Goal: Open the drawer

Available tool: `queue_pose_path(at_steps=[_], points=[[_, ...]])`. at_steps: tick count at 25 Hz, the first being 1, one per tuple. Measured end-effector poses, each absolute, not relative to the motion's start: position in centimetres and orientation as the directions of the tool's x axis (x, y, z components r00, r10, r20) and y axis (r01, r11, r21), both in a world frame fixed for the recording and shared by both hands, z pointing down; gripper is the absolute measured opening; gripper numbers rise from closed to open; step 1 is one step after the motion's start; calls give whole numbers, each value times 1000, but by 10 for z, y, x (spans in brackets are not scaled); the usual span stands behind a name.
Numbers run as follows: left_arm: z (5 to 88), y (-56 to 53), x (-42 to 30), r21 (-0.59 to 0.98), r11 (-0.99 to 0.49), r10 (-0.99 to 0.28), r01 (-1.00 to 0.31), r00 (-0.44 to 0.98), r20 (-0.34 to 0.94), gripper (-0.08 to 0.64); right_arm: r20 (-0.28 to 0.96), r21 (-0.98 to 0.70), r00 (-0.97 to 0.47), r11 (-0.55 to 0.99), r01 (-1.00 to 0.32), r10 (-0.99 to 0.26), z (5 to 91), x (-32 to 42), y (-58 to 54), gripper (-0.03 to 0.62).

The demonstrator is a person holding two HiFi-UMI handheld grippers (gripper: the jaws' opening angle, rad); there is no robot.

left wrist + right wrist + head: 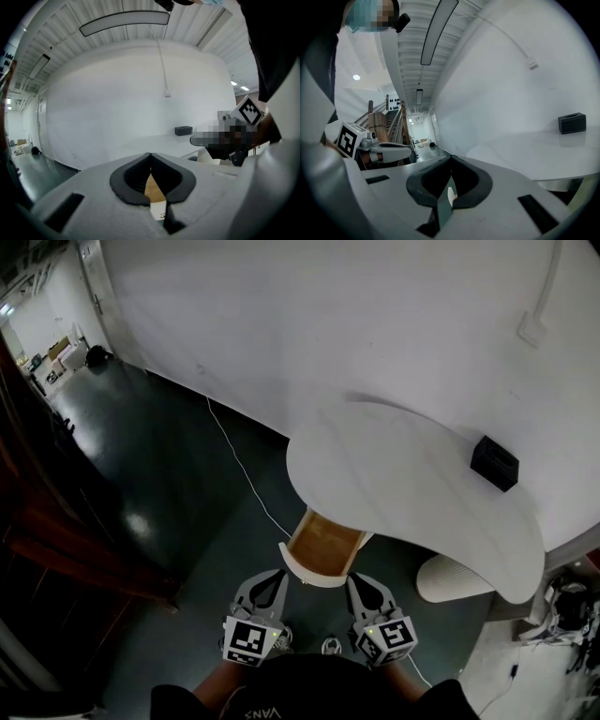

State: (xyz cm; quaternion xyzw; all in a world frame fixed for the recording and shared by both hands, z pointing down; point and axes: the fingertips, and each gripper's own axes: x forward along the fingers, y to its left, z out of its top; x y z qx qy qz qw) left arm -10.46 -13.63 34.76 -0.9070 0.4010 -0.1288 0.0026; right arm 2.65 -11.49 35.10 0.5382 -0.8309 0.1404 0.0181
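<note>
In the head view a drawer [323,542] with a wooden inside and a curved white front stands pulled out from under the white curved table [403,474]. My left gripper [281,576] and right gripper [354,581] hover side by side just short of the drawer front, one toward each end, neither touching it. Both are shut, with nothing between the jaws. In the left gripper view the left gripper [150,155] has its pads meeting, and a sliver of the drawer [152,187] shows below them. The right gripper [451,158] is likewise shut in its own view.
A small black box [494,463] sits on the table near the wall. A white ribbed base [450,579] stands under the table at the right. A white cable [239,460] runs across the dark floor. A dark wooden staircase [56,521] lies at the left.
</note>
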Motion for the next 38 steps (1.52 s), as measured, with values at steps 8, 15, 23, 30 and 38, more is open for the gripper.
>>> queue_pose_path(at_steps=[8, 15, 23, 30, 38], points=[[338, -134, -113, -98, -702, -705, -705, 670, 231, 18, 173, -201, -376, 341, -918, -910, 341, 25, -116, 3], [332, -137, -120, -105, -708, -700, -698, 675, 232, 18, 148, -167, -359, 335, -927, -922, 331, 23, -121, 2], [322, -147, -126, -132, -711, -701, -691, 681, 211, 18, 159, -138, -338, 319, -938, -927, 330, 21, -126, 2], [321, -150, -127, -139, -713, -700, -687, 685, 204, 18, 169, -131, -336, 317, -939, -926, 331, 16, -128, 2], [318, -151, -121, -127, -722, -691, -680, 700, 180, 18, 162, -122, -334, 317, -941, -929, 328, 15, -130, 2]])
